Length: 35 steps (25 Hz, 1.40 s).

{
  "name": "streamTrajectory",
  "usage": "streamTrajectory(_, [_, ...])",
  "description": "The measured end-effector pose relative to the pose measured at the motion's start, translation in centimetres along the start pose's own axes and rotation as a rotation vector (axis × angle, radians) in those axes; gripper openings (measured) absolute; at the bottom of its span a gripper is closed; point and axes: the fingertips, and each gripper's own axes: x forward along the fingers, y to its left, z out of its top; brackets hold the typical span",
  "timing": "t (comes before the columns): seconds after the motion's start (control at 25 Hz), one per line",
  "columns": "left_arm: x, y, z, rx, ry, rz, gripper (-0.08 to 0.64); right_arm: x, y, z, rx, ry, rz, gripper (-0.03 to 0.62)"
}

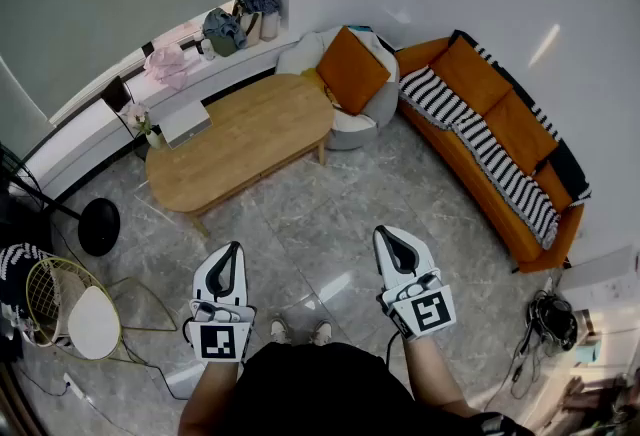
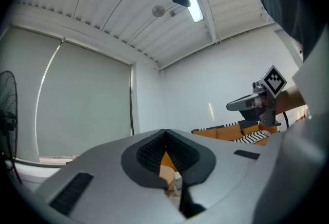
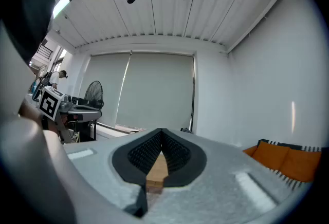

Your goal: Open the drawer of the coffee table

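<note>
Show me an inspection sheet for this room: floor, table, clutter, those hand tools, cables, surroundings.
Surface: grey tiled floor.
Job's things: wooden coffee table, well ahead of both grippers; its drawer not visible.
Clutter: grey box and flowers on the table's left end.
Grippers: left gripper and right gripper both shut, nothing between the jaws.
Cables: tangle on the floor at right.
Surroundings: orange sofa with striped throw, fan base, wire chair.
</note>
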Motion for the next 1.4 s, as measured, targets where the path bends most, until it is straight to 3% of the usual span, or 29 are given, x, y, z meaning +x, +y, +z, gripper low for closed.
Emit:
streamTrajectory(0.28, [-0.2, -2.0, 0.0, 0.032, -0.009, -0.017, 0.006, -2.1, -1.1, -0.2, 0.073, -0.044, 0.010, 0.003])
streamTrajectory(0.52, [-0.1, -5.2, -0.6, 0.021, 0.007, 0.000, 0.006, -6.2, -3.4, -2.7, 0.066, 0.006, -0.008, 0.003])
streamTrajectory(0.64, [0.1, -6.2, -1.1, 0.050, 0.020, 0.000, 0.006, -7.3, -5.2, -4.2, 0.095, 0.021, -0.030, 0.003])
streamTrajectory(0.8, [0.4, -6.8, -1.7, 0.035, 0.053, -0.009, 0.006, -7.6, -6.2, -5.6, 0.136, 0.031, -0.046, 0.003])
streamTrajectory(1.0, [4.2, -6.4, -3.6, 0.015, 0.068, -0.059, 0.006, -4.2, -8.0, -6.4, 0.145, 0.002, -0.051, 0.003])
streamTrajectory(1.16, [9.2, -5.4, -4.1, -0.010, 0.054, -0.067, 0.006, -1.2, -11.1, -7.4, 0.143, 0.040, -0.054, 0.003])
streamTrajectory(1.32, [15.2, -2.0, -4.0, 0.024, 0.059, -0.063, 0.006, 5.2, -14.0, -7.0, 0.111, 0.083, -0.036, 0.003])
streamTrajectory(1.4, [18.0, -0.2, -4.7, -0.014, 0.061, -0.070, 0.006, 8.6, -15.0, -6.4, 0.098, 0.084, -0.024, 0.003])
